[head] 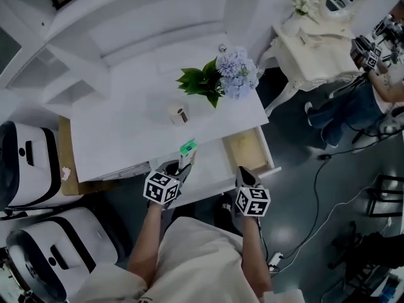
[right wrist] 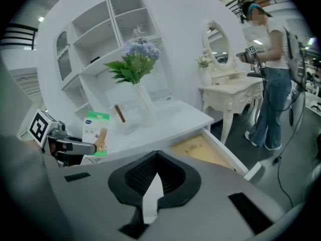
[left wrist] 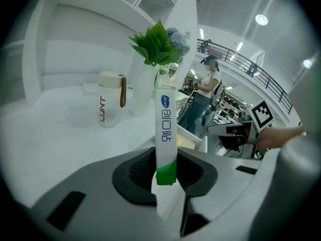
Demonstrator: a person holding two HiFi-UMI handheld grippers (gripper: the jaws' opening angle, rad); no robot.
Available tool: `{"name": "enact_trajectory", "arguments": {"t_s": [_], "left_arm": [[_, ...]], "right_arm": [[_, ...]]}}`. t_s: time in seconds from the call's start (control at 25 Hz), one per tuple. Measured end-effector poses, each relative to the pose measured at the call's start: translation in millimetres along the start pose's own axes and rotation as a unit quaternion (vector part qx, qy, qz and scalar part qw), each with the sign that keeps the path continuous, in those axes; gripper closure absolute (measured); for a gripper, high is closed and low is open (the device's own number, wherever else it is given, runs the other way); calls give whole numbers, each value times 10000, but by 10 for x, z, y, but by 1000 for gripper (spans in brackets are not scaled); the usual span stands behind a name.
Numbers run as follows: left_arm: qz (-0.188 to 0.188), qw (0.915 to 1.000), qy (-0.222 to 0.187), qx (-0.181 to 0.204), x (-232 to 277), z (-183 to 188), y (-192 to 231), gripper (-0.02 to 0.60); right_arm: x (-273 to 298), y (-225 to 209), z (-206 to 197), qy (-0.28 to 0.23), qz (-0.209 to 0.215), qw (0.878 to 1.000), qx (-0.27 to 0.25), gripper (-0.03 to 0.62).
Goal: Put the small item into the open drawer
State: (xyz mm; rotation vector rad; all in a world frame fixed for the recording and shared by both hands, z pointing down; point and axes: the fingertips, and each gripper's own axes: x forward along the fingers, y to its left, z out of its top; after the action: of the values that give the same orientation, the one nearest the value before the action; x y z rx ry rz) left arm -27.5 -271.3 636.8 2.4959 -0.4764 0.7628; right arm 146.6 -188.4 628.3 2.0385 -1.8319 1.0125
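Downward both point: left gripper (head: 181, 165) clamping the packet (head: 187, 148), right gripper (head: 245, 176) closed.

On the white rectangular desk (head: 120, 131), the white vase of blue flowers (head: 235, 76) stands at the back right, with the translucent lidded cup (head: 178, 114) left of it and nearer the front. The open drawer (head: 246, 151) juts from the desk's front right. The flat green-and-white packet (head: 187, 148), in the left gripper (head: 180, 166), is above the front edge, left of the drawer; the right gripper (head: 245, 174) is just before the drawer.
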Motion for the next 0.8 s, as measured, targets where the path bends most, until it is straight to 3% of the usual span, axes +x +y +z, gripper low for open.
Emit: {"name": "enact_trajectory", "arguments": {"t_s": [0.32, 0.52, 0.8], "left_arm": [[-768, 9934, 778, 357, 396, -466, -78, 486], [-1132, 9840, 1258, 565, 708, -811, -80, 486], [-1461, 9727, 1722, 530, 939, -1119, -111, 485]], "right_arm": [[-154, -33, -410, 170, -335, 9978, 551, 569], [-233, -33, -560, 273, -471, 9972, 511, 569], [-318, 67, -668, 263, -443, 9967, 623, 568]]}}
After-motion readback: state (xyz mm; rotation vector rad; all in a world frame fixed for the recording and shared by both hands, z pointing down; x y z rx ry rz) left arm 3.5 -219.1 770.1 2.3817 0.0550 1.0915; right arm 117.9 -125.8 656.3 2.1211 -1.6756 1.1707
